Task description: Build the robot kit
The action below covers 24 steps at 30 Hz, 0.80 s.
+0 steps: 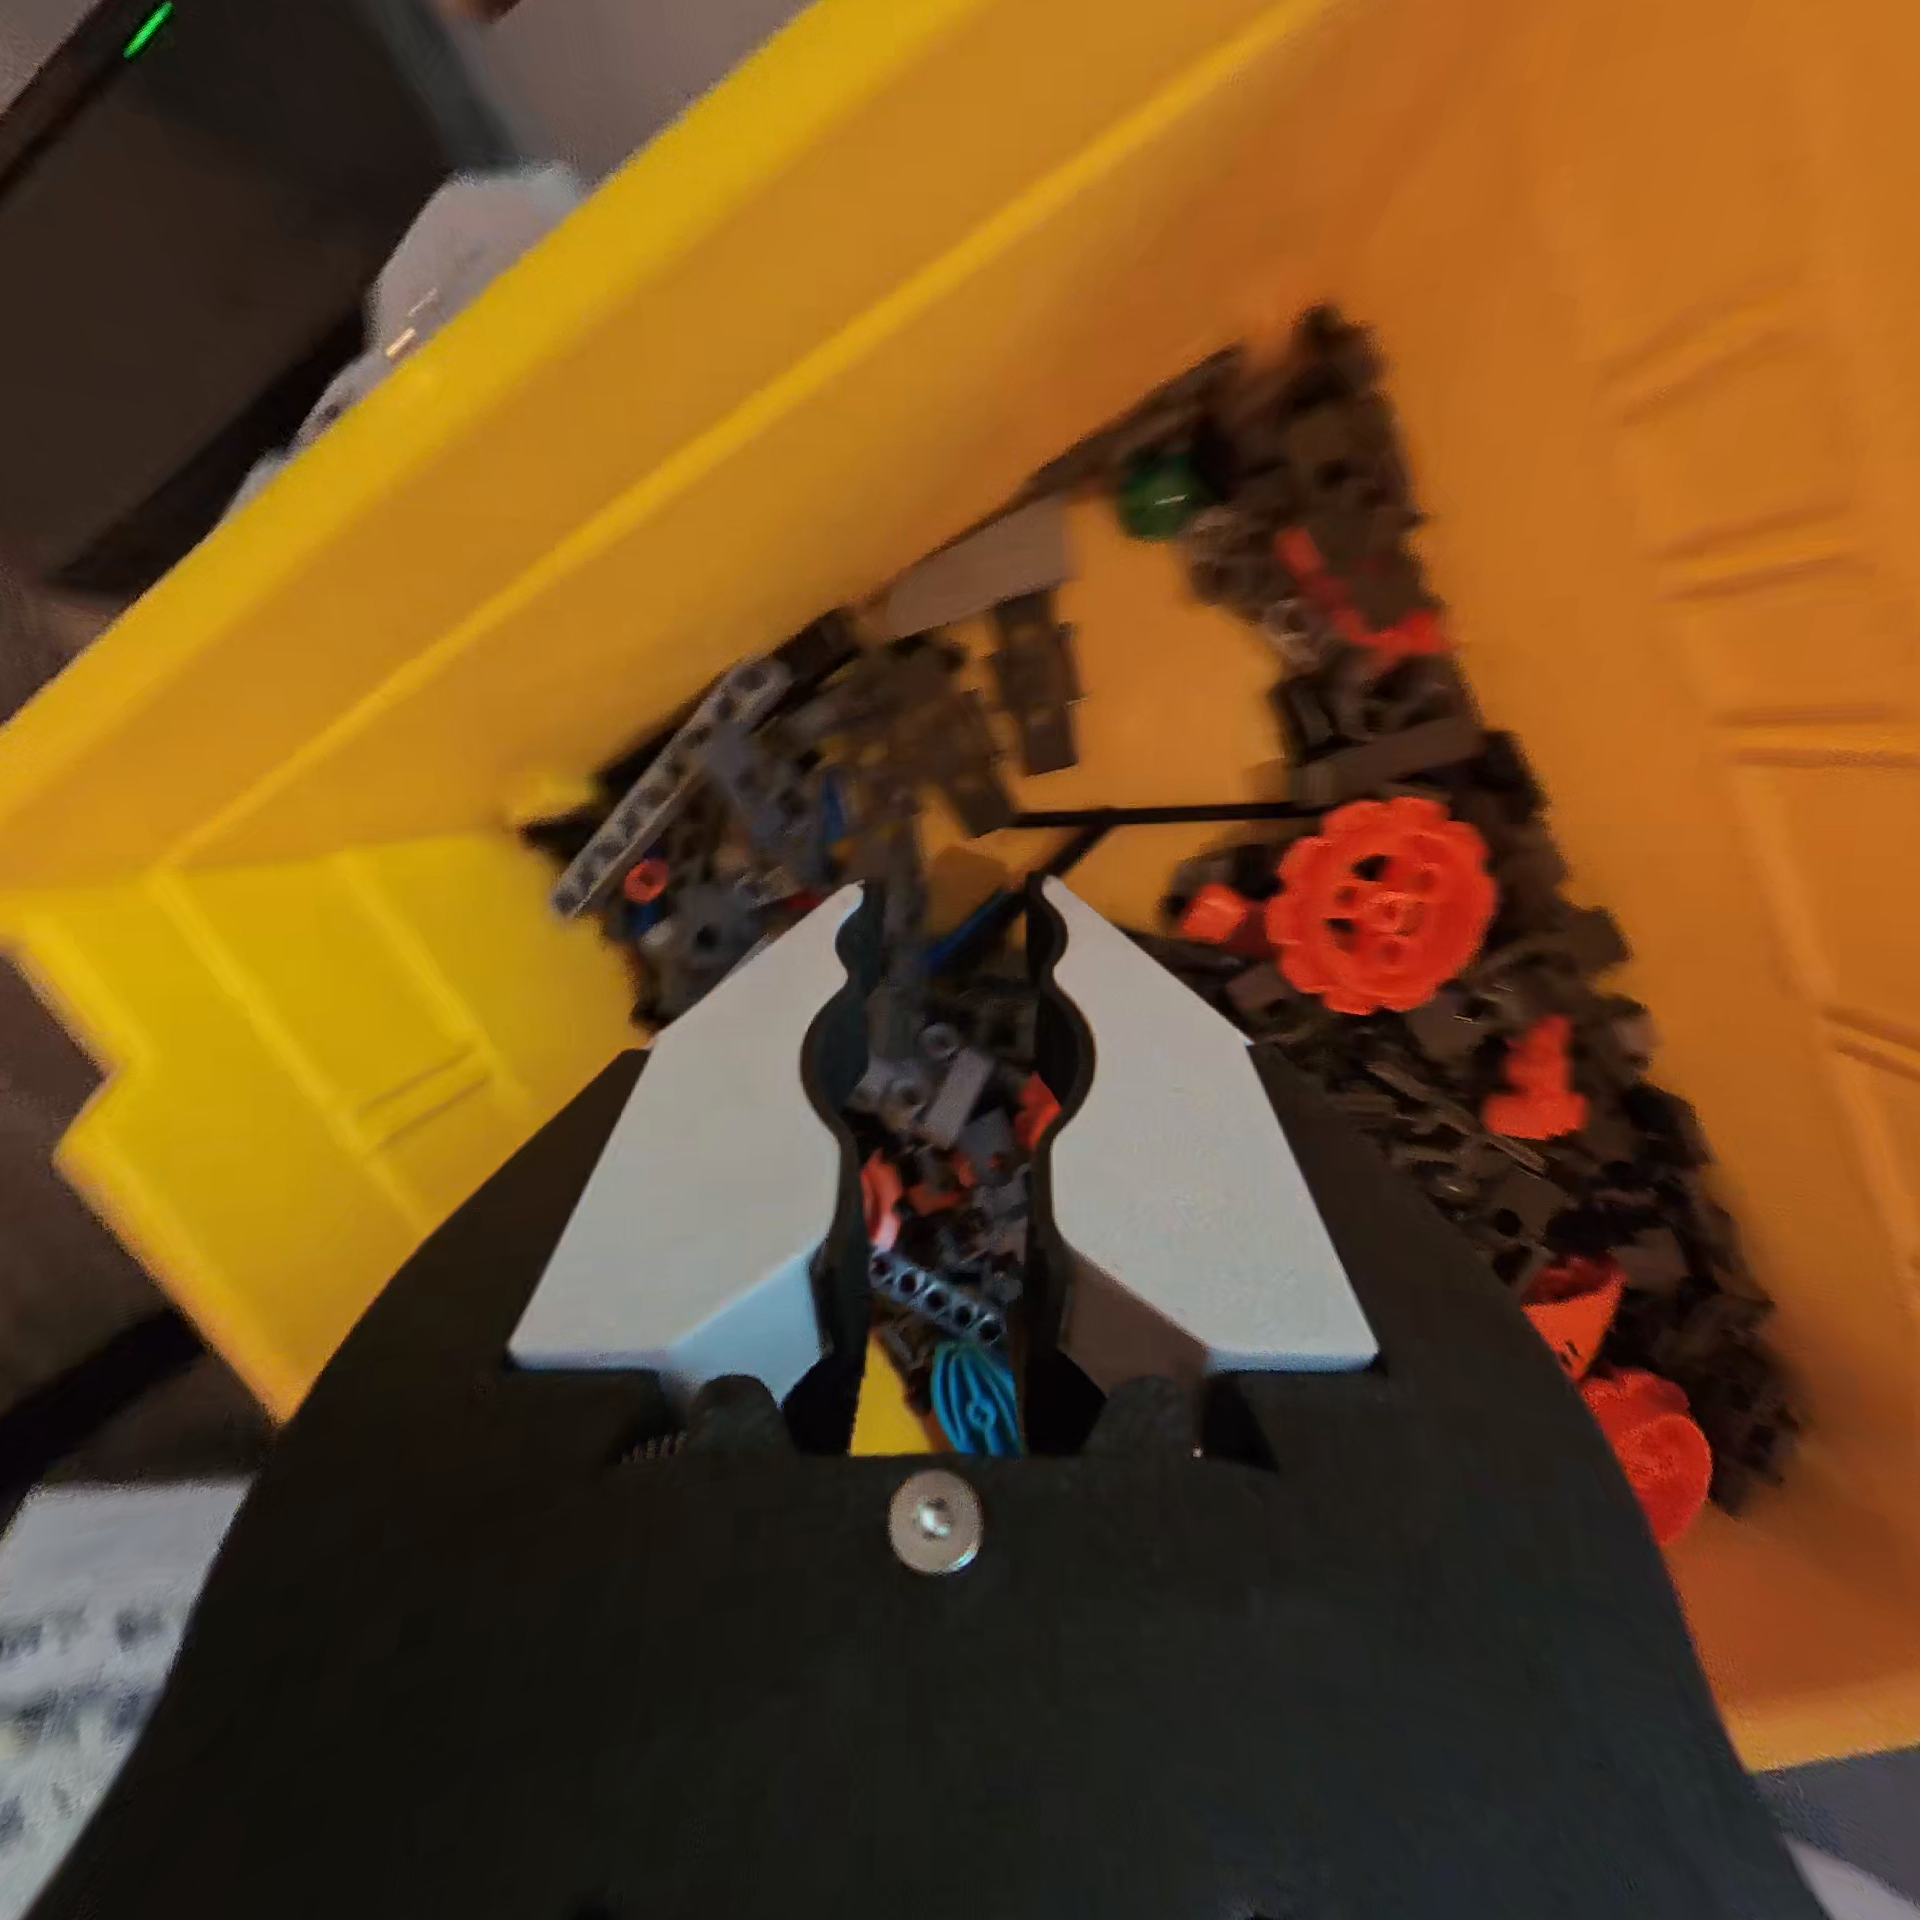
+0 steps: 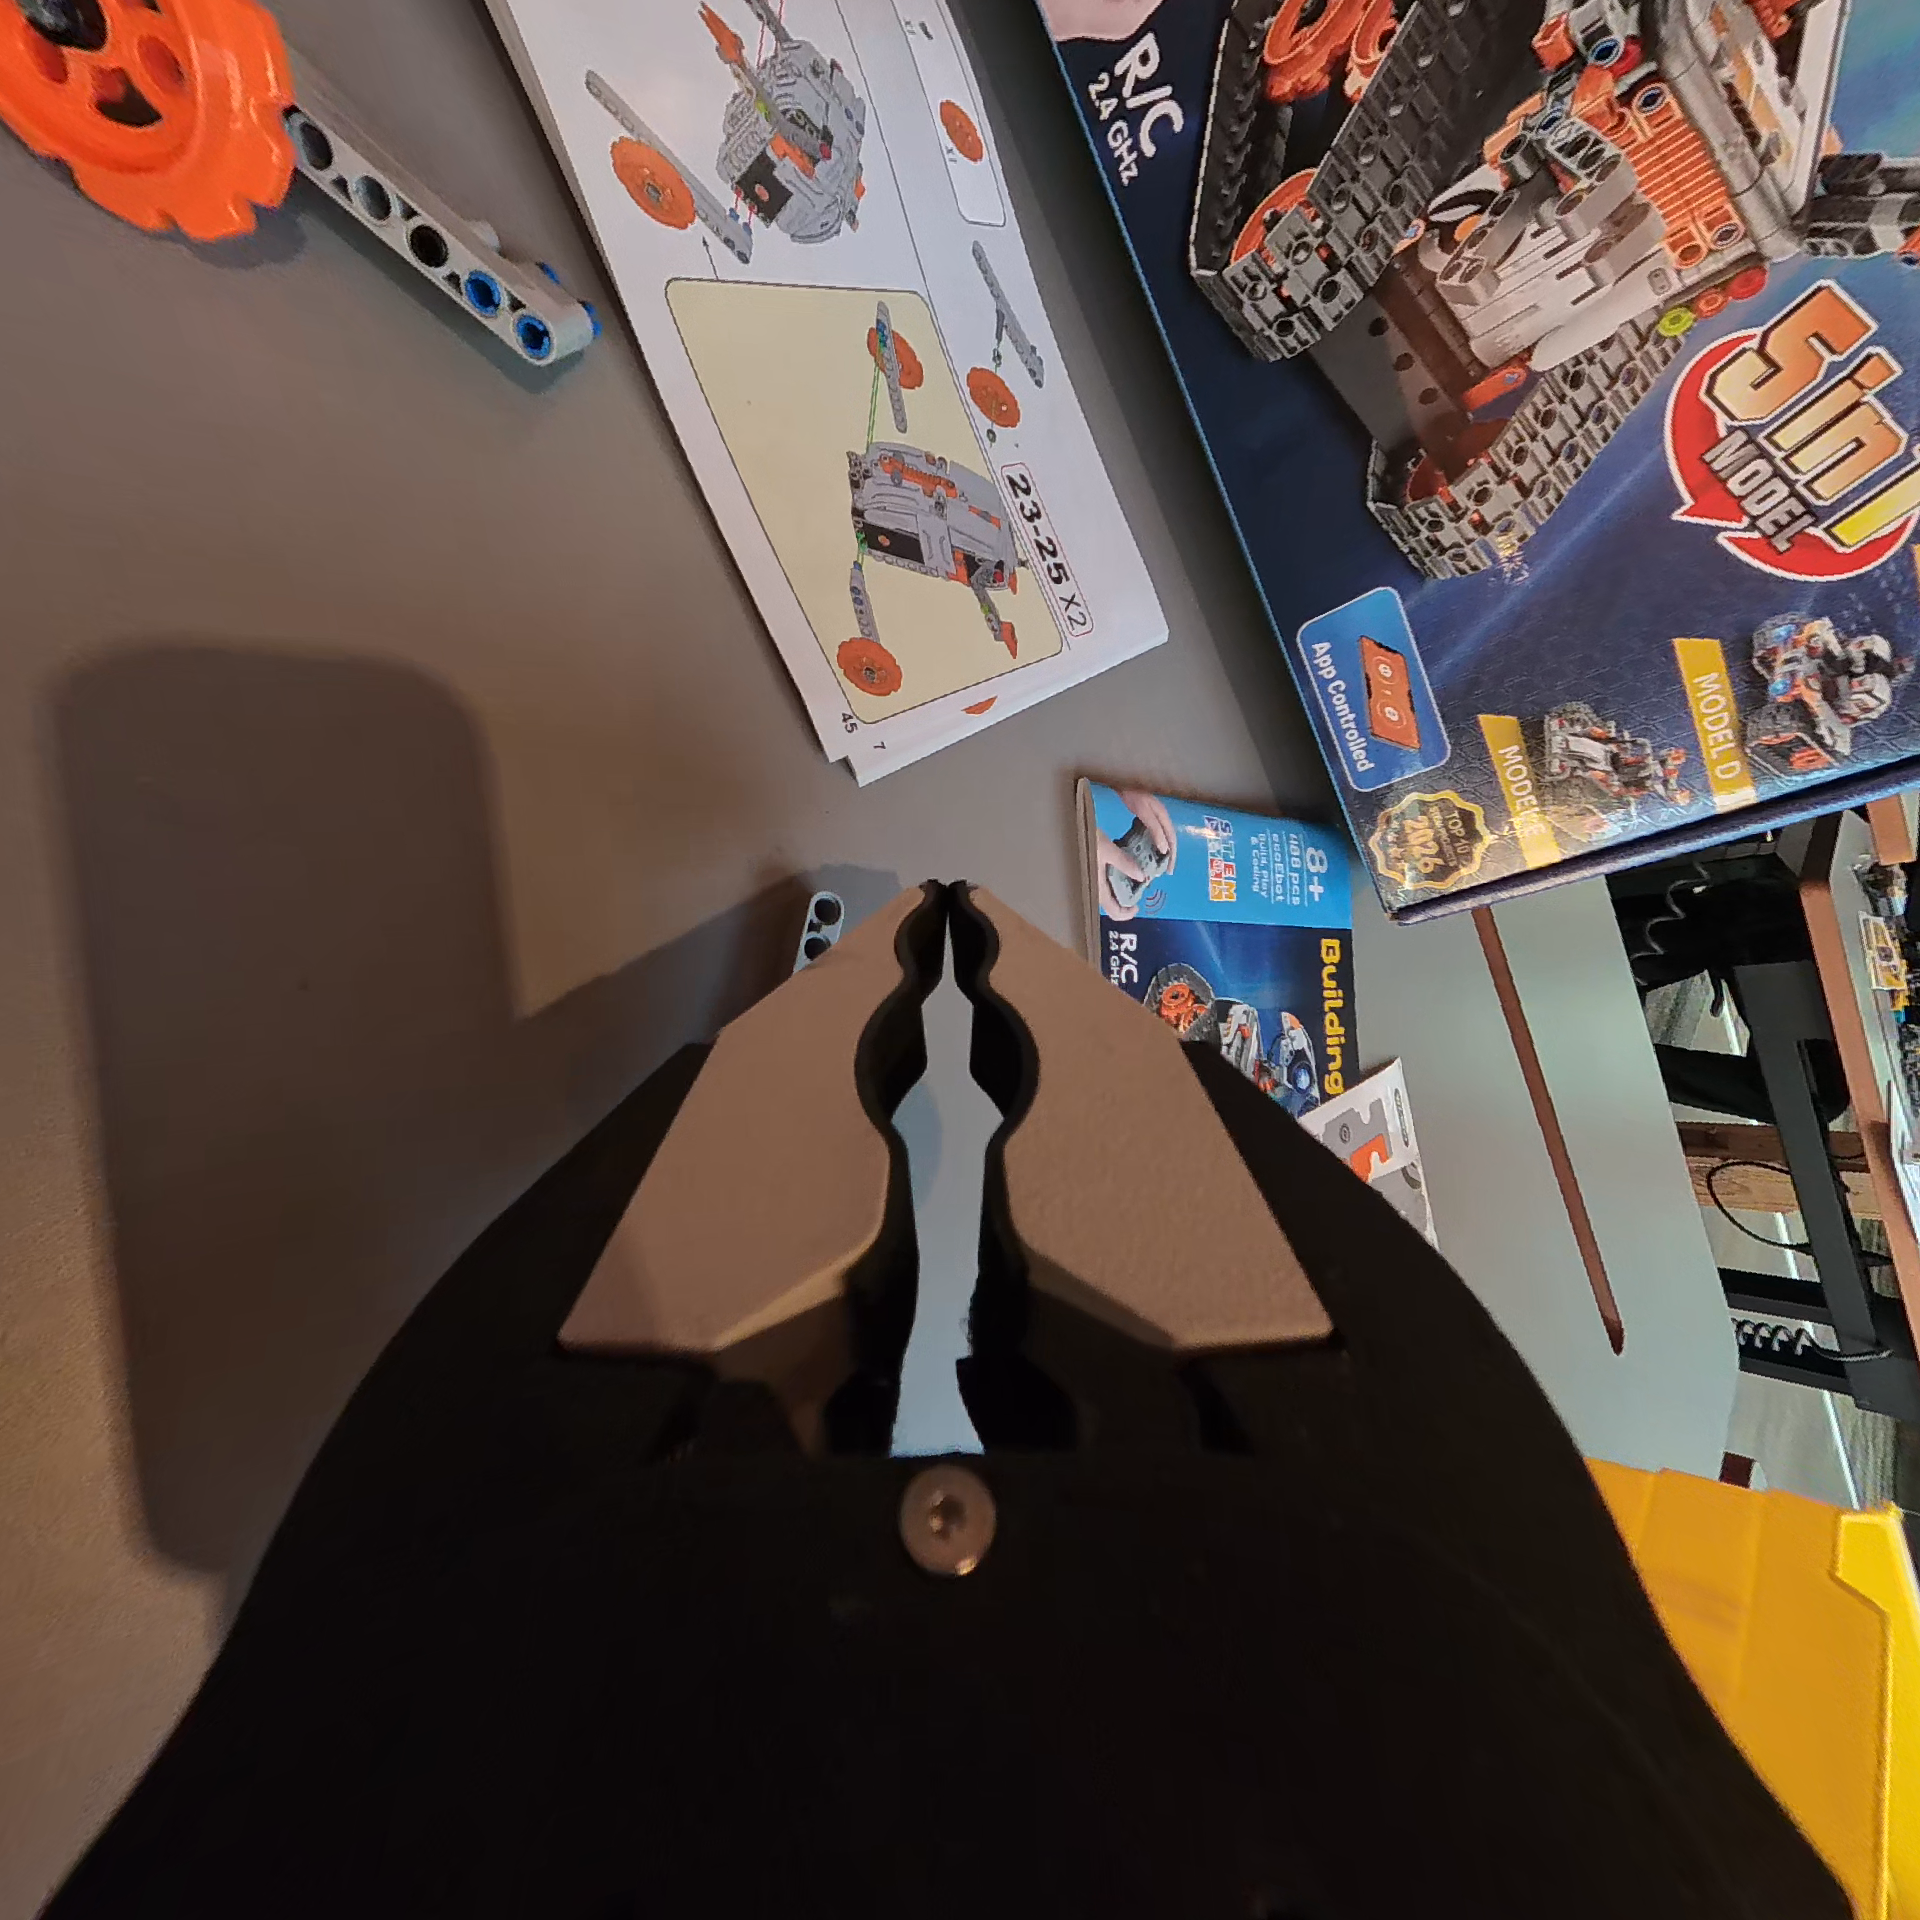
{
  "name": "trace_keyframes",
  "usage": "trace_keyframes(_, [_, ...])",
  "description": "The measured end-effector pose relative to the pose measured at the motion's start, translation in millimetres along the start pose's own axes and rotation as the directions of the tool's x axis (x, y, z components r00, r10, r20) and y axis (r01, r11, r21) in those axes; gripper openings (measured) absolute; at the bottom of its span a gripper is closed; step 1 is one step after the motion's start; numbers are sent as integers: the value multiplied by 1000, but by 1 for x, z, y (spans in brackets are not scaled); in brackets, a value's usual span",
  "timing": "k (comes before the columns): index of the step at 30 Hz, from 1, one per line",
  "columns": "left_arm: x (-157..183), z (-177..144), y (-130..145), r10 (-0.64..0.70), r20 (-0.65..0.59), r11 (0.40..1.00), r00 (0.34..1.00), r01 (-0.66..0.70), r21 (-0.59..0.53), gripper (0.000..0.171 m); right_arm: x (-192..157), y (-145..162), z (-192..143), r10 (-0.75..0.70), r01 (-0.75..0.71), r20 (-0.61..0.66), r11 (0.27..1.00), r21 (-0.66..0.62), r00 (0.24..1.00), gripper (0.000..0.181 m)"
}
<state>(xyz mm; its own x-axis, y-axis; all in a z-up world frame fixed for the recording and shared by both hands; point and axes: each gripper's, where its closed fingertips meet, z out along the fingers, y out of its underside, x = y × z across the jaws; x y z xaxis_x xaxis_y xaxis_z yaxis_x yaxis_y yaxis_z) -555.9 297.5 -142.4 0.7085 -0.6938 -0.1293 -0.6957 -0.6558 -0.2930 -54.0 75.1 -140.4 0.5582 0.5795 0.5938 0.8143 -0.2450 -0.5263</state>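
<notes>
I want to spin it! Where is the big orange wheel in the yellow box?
In the left wrist view, the big orange wheel lies in the yellow bin, right of the left gripper, on the pile of dark pieces.

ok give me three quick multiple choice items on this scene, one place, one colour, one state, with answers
1. Where does the left gripper point?
A. into the yellow plastic bin
B. at a booklet
C. at a shelf

2. What colour is the big toothed plastic wheel on the grey tabletop?
A. green
B. orange
C. white

3. How do the right gripper fingertips stand?
A. wide apart
B. closed together, holding nothing visible
C. clamped on a wheel

Answers: A, loose building pieces lie beyond its fingers; B, it shows orange at top left; B, the tips meet.
</notes>
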Motion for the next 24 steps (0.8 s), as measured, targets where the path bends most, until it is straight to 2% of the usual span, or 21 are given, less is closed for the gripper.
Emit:
trace_keyframes(4, [35, 9, -12, 239, -59, 970, 969, -236, 54, 29, -1, 2, 2, 3, -3, 1, 1000, -8, 1000, 0])
trace_keyframes(6, [46, 16, -15, 280, -85, 959, 956, -276, 63, 29, 1, 4, 2, 7, -7, -5, 1000, -11, 1000, 0])
trace_keyframes(8, [49, 17, -20, 258, -105, 965, 960, -250, 85, 29, 2, 7, 4, 17, -17, -11, 1000, -15, 1000, 0])
trace_keyframes(11, [13, 22, -12, 169, 56, 986, 984, -169, -14, 13, 5, 10, 5, 32, -33, -23, 999, -16, 999, 0])
trace_keyframes(12, [10, 22, -11, 137, 52, 991, 989, -136, -13, 17, 6, 10, 6, 37, -38, -26, 999, -15, 999, 0])
trace_keyframes(14, [19, 16, -18, 67, -30, 997, 997, -65, 43, 23, 8, 11, 7, 44, -44, -34, 999, -20, 998, 0])
trace_keyframes(17, [48, 3, -26, -13, -245, 996, 969, 34, 84, 29, 11, 11, 8, 41, -42, -47, 999, -28, 998, 0])
trace_keyframes(19, [58, -1, -32, -32, -308, 992, 951, 68, 105, 35, 11, 11, 7, 39, -41, -51, 999, -31, 998, 0])
trace_keyframes(21, [72, 1, -34, -36, -376, 994, 926, 72, 84, 49, 11, 14, 8, 43, -45, -51, 998, -38, 998, 0])
trace_keyframes(23, [75, 13, -30, -15, -350, 999, 937, 32, 43, 54, 11, 18, 9, 52, -54, -48, 997, -49, 998, 0])
trace_keyframes(24, [72, 16, -32, 7, -307, 999, 952, 9, 51, 52, 11, 20, 9, 57, -59, -46, 997, -52, 997, 0])
